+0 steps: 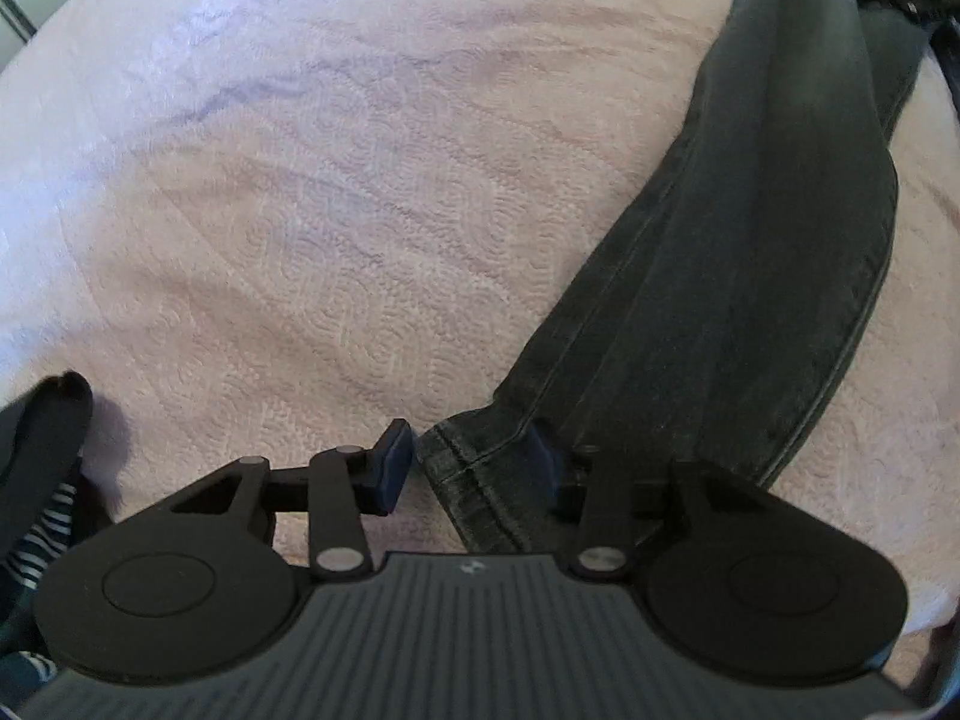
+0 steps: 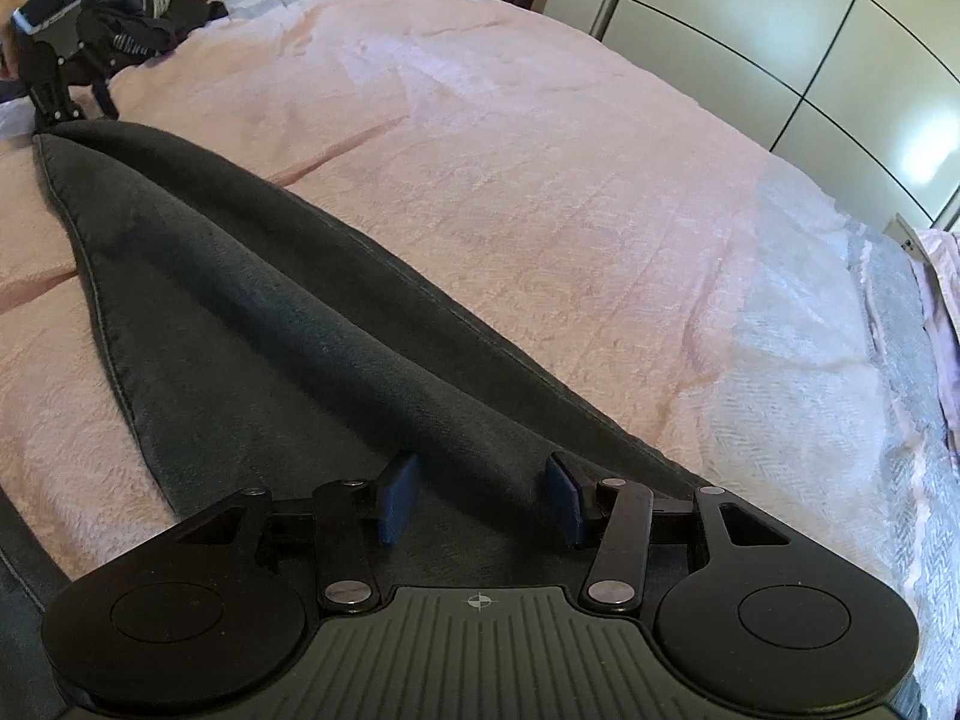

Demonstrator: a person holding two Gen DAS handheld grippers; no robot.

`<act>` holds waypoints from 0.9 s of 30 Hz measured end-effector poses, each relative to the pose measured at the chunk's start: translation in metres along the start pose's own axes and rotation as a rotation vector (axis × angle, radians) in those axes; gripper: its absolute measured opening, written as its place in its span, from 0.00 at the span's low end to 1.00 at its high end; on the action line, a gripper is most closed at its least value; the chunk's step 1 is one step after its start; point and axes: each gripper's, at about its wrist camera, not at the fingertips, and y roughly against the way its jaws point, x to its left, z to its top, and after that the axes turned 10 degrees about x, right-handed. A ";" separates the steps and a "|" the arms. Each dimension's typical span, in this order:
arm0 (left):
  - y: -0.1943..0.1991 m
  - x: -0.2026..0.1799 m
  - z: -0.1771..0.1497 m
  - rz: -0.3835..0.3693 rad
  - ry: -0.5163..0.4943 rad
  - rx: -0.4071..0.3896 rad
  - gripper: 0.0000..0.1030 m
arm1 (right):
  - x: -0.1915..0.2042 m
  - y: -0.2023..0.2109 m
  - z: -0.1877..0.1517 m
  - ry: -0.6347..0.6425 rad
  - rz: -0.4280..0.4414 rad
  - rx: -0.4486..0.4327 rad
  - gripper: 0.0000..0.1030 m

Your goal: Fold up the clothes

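Dark grey jeans [image 1: 720,276] lie stretched out on a pink bedspread [image 1: 336,192], folded lengthwise. In the left wrist view my left gripper [image 1: 471,468] is open, its blue pads either side of the hem at the leg end. In the right wrist view the jeans [image 2: 288,324] run from near me to the far left. My right gripper [image 2: 480,498] is open, its pads straddling a raised fold of the jeans at the near end. The left gripper [image 2: 69,90] shows far off at the jeans' other end.
A pile of dark and striped clothes [image 2: 126,6] lies at the far left of the bed, also at the left edge of the left wrist view [image 1: 42,480]. A white wardrobe [image 2: 780,42] stands beyond the bed. A grey blanket [image 2: 810,372] covers the bed's right side.
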 end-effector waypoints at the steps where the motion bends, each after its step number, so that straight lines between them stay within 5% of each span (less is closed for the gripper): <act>1: 0.001 -0.003 0.000 0.018 -0.015 -0.002 0.17 | 0.000 0.000 0.000 -0.003 -0.005 -0.003 0.48; 5: 0.036 -0.001 -0.010 0.196 0.037 -0.166 0.07 | -0.001 0.004 -0.001 -0.003 -0.036 -0.021 0.48; 7: 0.054 0.022 -0.015 0.279 0.166 -0.276 0.07 | -0.004 0.006 0.000 -0.011 -0.054 -0.037 0.48; 9: 0.059 0.042 -0.016 0.260 0.279 -0.346 0.07 | -0.009 0.008 0.001 -0.030 -0.059 -0.050 0.48; 16: 0.001 0.021 0.008 0.390 0.228 -0.190 0.16 | -0.018 0.003 -0.002 -0.100 -0.032 -0.016 0.48; 17: -0.002 0.018 0.008 0.413 0.221 -0.179 0.27 | -0.020 0.005 -0.004 -0.118 -0.028 -0.013 0.48; 19: 0.005 0.009 0.003 0.448 0.212 -0.197 0.35 | -0.023 0.009 -0.008 -0.151 -0.027 -0.011 0.48; 24: 0.036 -0.024 -0.006 0.474 0.118 -0.287 0.35 | -0.023 0.032 -0.027 -0.197 0.001 0.000 0.48; 27: 0.042 -0.053 0.002 0.392 0.036 -0.311 0.36 | -0.019 0.035 -0.039 -0.223 0.049 0.048 0.48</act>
